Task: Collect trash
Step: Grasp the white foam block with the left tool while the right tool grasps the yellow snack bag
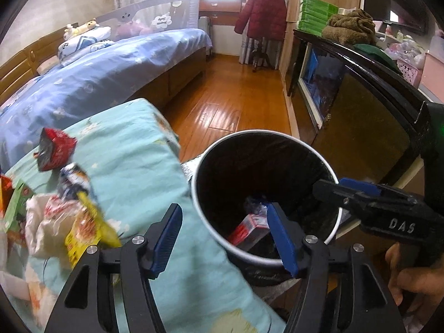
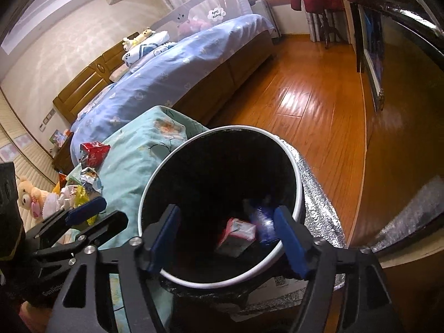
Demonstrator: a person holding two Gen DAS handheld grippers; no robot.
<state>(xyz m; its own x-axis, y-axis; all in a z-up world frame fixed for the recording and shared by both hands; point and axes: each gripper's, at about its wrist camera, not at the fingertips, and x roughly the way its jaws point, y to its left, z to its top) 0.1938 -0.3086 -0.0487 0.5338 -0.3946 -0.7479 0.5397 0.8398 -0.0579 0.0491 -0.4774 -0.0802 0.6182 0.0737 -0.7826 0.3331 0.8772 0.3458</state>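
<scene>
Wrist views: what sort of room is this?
A lived-in home bedroom, most likely. A bed with a blue floral duvet runs along the wall, a red padded coat hangs on a stand by the window, and soft toys sit near the wooden headboard.

The right gripper [image 2: 226,238] is held open over the black-lined bin [image 2: 294,172]. A red-and-white carton [image 2: 236,236] and a blue wrapper [image 2: 262,222] are seen inside.

We read "DAS" in pale raised letters on the black body of the right gripper [image 1: 327,187], off to our right. Print on the yellow wrapper [image 1: 88,230] and red carton [image 1: 249,229] is too blurred to read.
</scene>
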